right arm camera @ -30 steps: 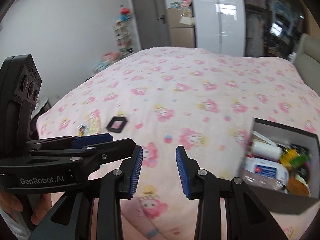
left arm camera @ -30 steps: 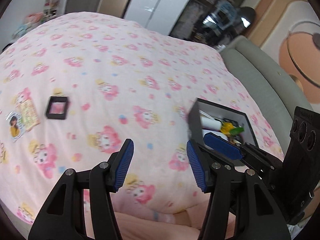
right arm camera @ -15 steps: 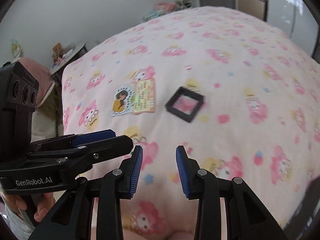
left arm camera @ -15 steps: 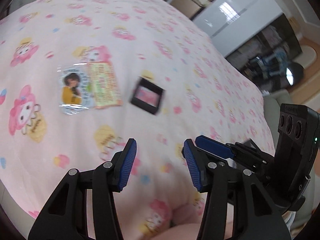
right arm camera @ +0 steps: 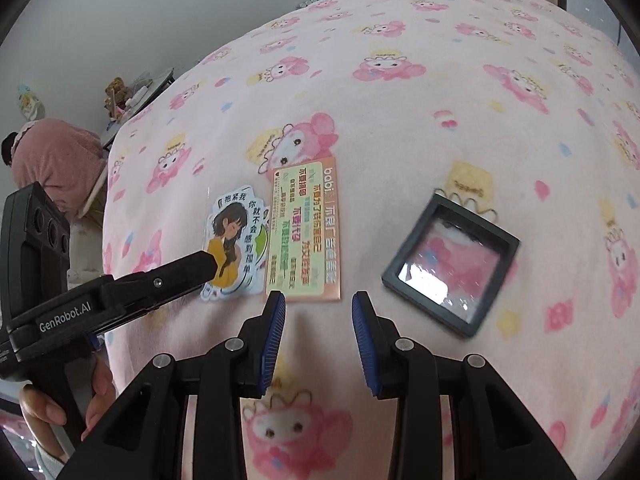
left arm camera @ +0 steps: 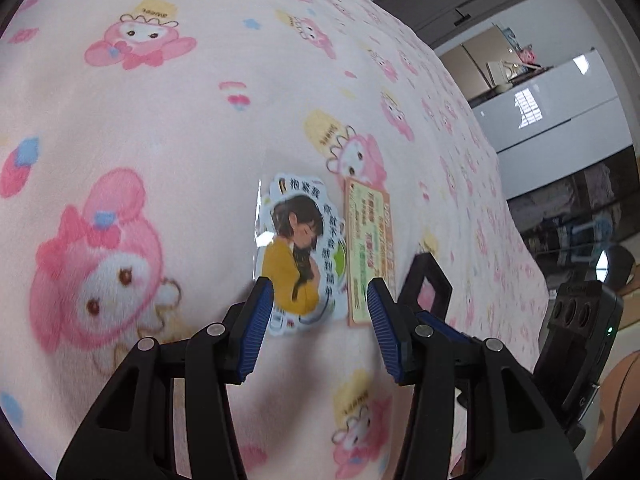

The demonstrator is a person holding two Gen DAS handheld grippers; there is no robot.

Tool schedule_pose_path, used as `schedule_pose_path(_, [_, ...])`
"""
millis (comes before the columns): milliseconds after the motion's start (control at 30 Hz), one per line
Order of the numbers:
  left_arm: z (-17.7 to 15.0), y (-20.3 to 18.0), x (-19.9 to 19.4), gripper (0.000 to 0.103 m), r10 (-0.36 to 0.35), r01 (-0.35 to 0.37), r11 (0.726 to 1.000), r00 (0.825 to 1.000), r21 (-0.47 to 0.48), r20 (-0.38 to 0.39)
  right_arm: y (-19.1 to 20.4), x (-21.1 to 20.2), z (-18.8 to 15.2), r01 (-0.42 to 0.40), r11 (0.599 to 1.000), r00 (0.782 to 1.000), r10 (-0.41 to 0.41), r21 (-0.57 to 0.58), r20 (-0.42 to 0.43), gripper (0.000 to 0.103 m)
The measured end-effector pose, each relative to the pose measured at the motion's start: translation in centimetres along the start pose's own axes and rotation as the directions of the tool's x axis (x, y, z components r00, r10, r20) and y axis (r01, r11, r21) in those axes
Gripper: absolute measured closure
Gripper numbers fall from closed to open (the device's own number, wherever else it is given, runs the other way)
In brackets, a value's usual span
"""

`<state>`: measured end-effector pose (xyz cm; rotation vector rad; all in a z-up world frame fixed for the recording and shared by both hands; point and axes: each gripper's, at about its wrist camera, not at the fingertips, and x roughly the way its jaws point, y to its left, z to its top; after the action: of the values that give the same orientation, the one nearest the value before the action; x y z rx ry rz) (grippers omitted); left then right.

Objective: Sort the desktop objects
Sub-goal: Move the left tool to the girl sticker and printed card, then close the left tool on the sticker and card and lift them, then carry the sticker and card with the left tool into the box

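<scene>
A die-cut sticker of a dark-haired girl in yellow (left arm camera: 303, 254) lies flat on the pink patterned blanket (left arm camera: 120, 120). My left gripper (left arm camera: 318, 312) is open and empty, its fingertips straddling the sticker's near end. A green and orange card (left arm camera: 370, 248) lies right beside the sticker. A black square frame box (right arm camera: 450, 264) lies right of the card. My right gripper (right arm camera: 319, 316) is open and empty, just short of the card (right arm camera: 306, 234). In the right wrist view the left gripper's finger (right arm camera: 188, 270) overlaps the sticker (right arm camera: 236, 240).
The blanket (right arm camera: 440, 80) covers the whole surface and drops off at its left edge. A person in a pink top (right arm camera: 56, 160) bends over at far left. A low table with clutter (right arm camera: 136, 92) stands behind. Cabinets (left arm camera: 552, 112) stand at the back.
Both grippers have moved left, away from the black storage box, and come down close to the sticker and card. The storage box has left both views.
</scene>
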<state>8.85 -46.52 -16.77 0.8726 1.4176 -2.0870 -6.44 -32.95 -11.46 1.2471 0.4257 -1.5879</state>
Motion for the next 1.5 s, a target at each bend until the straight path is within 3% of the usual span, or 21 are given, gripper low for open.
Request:
schedule_pose_path(133, [0.6,0.3,0.8,0.054,0.027,-0.027,0.999,0.999,-0.026,0.02,-0.2,2.2,1.2,0.021,1.0,1.0,-0.021,0.001,-0.004,0.071])
schedule_pose_path(300, [0.8,1.6,1.1,0.056,0.05,-0.046,0.996,0.998,-0.072,0.046,-0.6,3.8,1.6,-0.037,0.998,0.999,0.037,0.043,0.003,0.072])
schedule_pose_path(333, [0.7,1.6,1.3,0.058,0.05,-0.047,0.997,0.998,-0.068,0.038,-0.6,3.7,1.5,-0.043,0.998,0.999,0.042,0.04,0.007,0.076])
schedule_pose_path(400, [0.6,1.5,1.7,0.062,0.056,-0.054,0.997,0.998,-0.053,0.024,-0.4,3.5,1.3,-0.055,0.998,0.998,0.054,0.033,0.017,0.084])
schedule_pose_path(467, [0.4,0.9,1.6,0.085,0.058,-0.058,0.998,0.998,-0.024,0.012,-0.3,2.8,1.2,-0.05,0.998,0.998,0.05,0.029,0.027,0.087])
schedule_pose_path(500, [0.2,0.6,1.5,0.09,0.025,-0.025,1.0,1.0,-0.019,-0.01,-0.3,2.2,1.1,-0.066,0.997,0.997,0.065,0.026,0.032,0.089])
schedule_pose_path(600, [-1.0,-1.4,1.4,0.092,0.006,-0.004,0.999,0.998,0.04,-0.056,0.2,0.2,0.3,-0.111,0.994,0.993,0.111,-0.001,0.038,0.092])
schedule_pose_path(800, [-4.9,-7.0,1.8,0.094,-0.025,0.053,0.983,0.987,0.178,-0.157,0.4,-4.3,-3.8,-0.072,0.997,0.996,0.074,-0.031,0.053,0.093])
schedule_pose_path(967, [-9.0,-12.9,2.2,0.095,-0.039,0.114,0.949,0.968,0.293,-0.248,-2.3,-9.0,-7.3,-0.003,0.999,0.994,-0.001,0.042,0.106,0.094])
schedule_pose_path(1233, [-15.6,-24.2,0.4,0.094,-0.051,0.234,0.855,0.926,0.464,-0.374,-7.1,-19.7,-14.2,0.092,0.98,0.963,-0.133,0.178,0.234,0.094])
schedule_pose_path(1400, [-22.5,-30.2,-0.4,0.095,-0.06,0.317,0.798,0.888,0.513,-0.456,-9.8,-26.0,-19.8,0.139,0.951,0.931,-0.22,0.278,0.29,0.093])
schedule_pose_path(1500, [-27.4,-33.0,-0.2,0.094,-0.062,0.372,0.765,0.855,0.526,-0.515,-11.2,-29.2,-23.5,0.181,0.926,0.909,-0.286,0.333,0.302,0.093])
